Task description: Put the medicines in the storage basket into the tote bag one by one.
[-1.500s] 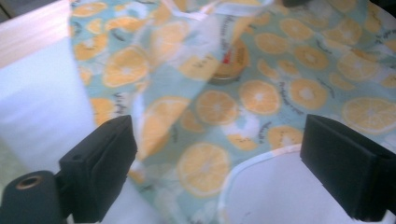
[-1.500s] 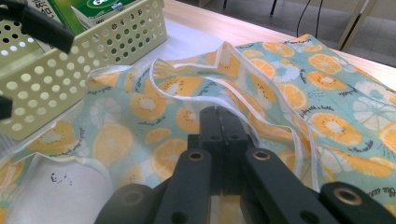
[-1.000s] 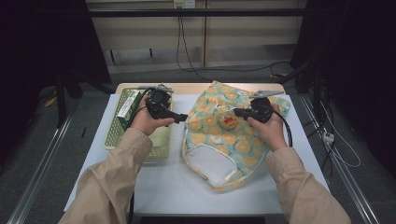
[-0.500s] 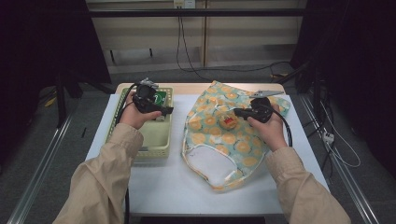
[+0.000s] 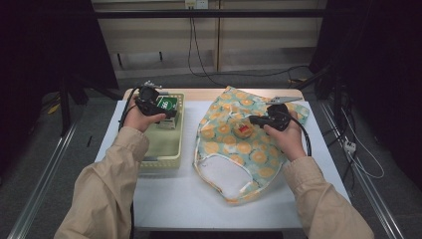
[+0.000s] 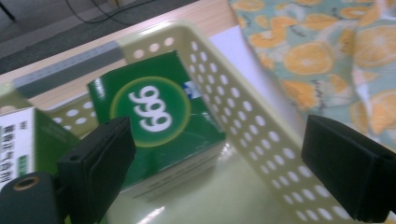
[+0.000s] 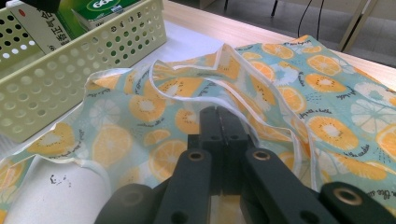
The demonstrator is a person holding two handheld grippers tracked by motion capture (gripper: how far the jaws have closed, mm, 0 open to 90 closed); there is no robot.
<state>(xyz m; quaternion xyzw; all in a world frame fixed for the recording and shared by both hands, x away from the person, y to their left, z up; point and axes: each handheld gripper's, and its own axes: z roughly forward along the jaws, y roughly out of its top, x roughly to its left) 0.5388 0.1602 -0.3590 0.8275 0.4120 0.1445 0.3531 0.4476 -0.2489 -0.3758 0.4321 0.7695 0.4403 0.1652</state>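
1. A white desk (image 5: 199, 199) with a wooden far edge stands in a dim room, with dark curtains at both sides, pale panels behind and cables trailing over the grey floor.
2. Nearest in the high view, two forearms in beige sleeves come in from the bottom edge, one to each side.
3. Between them lies a cloth bag (image 5: 239, 149) printed with orange slices on pale blue, flat on the desk, its white lining showing at the near end.
4. The right tongs (image 5: 254, 119) rest on the bag's upper middle, pointing left. In the right gripper view their jaws are pressed together, and the white-piped hem of the bag (image 7: 261, 93) runs up against the tips; whether cloth is pinched between them cannot be told.
5. To the left of the bag, just beside it, sits a pale yellow-green basket (image 5: 164, 149) with punched holes in its walls.
6. The left tongs (image 5: 169, 113) hang over the far part of the basket, jaws spread wide and gripping nothing. In the left gripper view one jaw is over the inside and the other out past the basket's perforated wall.
7. At the far end of the basket, a green box (image 6: 159, 126) marked 999 lies between those spread jaws, beside a second green-and-white box (image 6: 23, 140).
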